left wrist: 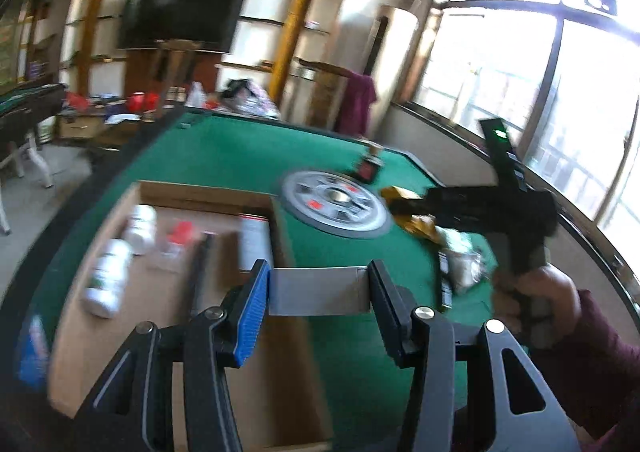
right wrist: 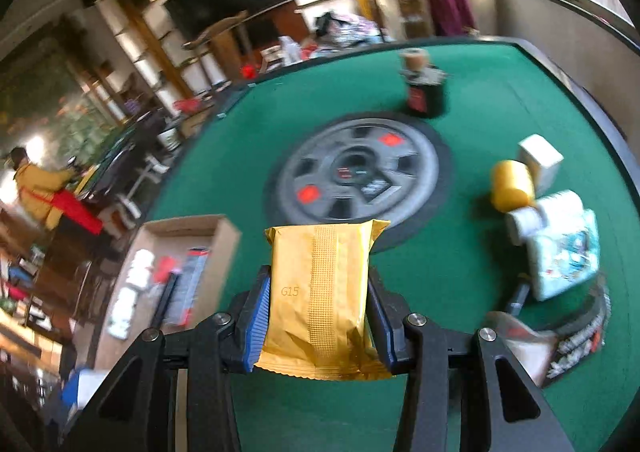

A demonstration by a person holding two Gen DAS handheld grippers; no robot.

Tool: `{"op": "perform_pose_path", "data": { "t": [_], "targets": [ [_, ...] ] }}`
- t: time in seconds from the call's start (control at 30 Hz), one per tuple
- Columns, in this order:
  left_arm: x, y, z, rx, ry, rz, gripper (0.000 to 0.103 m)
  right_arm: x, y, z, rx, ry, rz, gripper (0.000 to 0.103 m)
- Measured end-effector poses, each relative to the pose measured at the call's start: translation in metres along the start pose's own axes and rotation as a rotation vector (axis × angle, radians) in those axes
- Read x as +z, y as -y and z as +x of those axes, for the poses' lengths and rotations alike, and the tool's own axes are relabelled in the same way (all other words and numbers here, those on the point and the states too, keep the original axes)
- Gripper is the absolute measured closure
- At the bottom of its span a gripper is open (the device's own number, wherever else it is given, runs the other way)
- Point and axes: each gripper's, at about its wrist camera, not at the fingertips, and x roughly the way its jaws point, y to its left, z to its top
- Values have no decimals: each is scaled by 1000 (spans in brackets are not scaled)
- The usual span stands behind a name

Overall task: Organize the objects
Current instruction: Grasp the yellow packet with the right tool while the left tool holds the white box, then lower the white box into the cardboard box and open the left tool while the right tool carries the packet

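Note:
My left gripper is shut on a flat grey card-like piece, held above the near right edge of an open cardboard box. In the box lie white bottles, a red-capped item and a dark stick. My right gripper is shut on a gold foil packet marked G15, lifted over the green table. In the left wrist view the right gripper shows at right with the gold packet, its handle in a hand with a maroon sleeve.
A round grey plate sits at the table's centre. Beyond it stands a dark bottle. At right lie a yellow roll, a white box and a tissue pack. A person in yellow is far left.

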Motion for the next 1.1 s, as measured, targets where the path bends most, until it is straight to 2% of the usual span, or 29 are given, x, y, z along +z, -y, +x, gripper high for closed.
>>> {"op": "perform_pose_path", "data": {
  "t": [0.17, 0.43, 0.67, 0.9, 1.1],
  "targets": [
    [-1, -39, -5, 108, -3, -50, 54, -7, -45, 16, 68, -43, -84, 55],
    [-10, -81, 12, 248, -88, -73, 54, -28, -127, 64, 171, -157, -221, 54],
    [-20, -105, 26, 248, -137, -125, 54, -50, -167, 100, 175, -227, -308, 54],
    [-6, -111, 43, 252, -191, -122, 54, -49, -171, 124, 139, -260, -318, 54],
    [8, -113, 65, 286, -223, -66, 53, -45, -168, 135, 129, -273, -294, 54]
  ]
}}
